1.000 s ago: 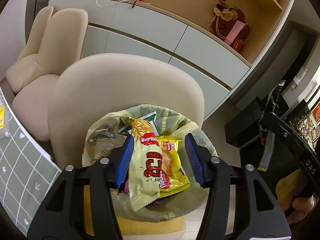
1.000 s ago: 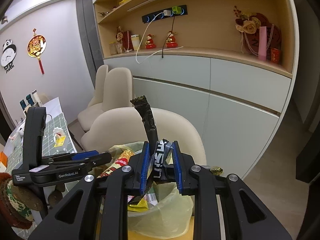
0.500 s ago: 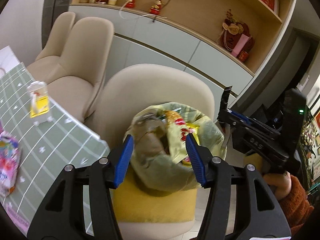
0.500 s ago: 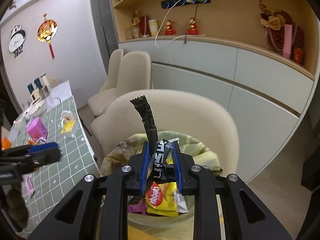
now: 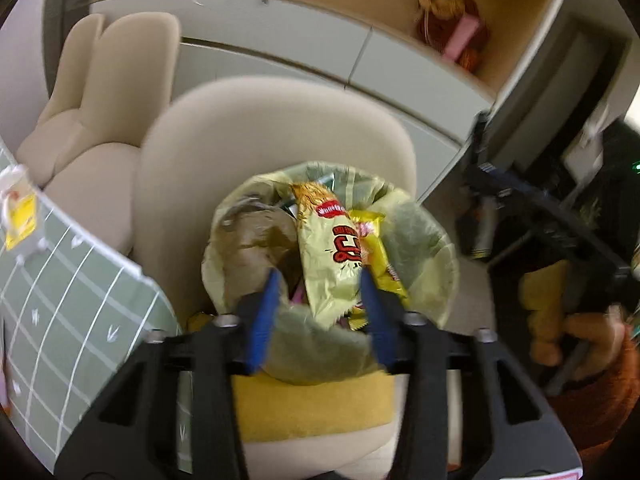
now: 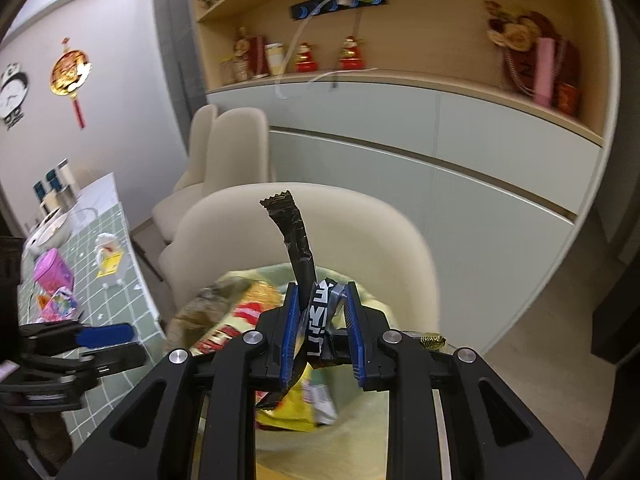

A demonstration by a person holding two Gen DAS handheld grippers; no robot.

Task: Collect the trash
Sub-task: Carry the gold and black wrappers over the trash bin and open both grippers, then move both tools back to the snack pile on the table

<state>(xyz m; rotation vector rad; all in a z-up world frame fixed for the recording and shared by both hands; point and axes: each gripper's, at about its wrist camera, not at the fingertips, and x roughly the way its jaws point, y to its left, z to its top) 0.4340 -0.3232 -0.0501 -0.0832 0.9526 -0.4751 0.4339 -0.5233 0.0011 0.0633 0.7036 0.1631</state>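
Observation:
A yellow bin with a pale green liner [image 5: 420,240] sits on a beige chair [image 5: 248,128], filled with snack wrappers, a yellow-green chip bag [image 5: 332,256] on top. My left gripper [image 5: 318,296] is open and empty just over the bin's near rim. My right gripper [image 6: 320,312] is shut on a black wrapper [image 6: 298,252] with white lettering, held above the bin [image 6: 372,420]. The wrapper's serrated end sticks upward. The right gripper also shows at the right in the left wrist view [image 5: 532,208].
A green gridded table [image 5: 60,304] lies left of the chair, with a small yellow-labelled bottle [image 6: 110,260], pink packets [image 6: 54,276] and cups on it. More beige chairs [image 5: 100,120] stand behind. Grey cabinets and a shelf with ornaments line the back wall.
My left gripper moved back in over the bin, after swinging away toward the table. My right gripper, still holding the black wrapper, has moved slightly closer over the bin.

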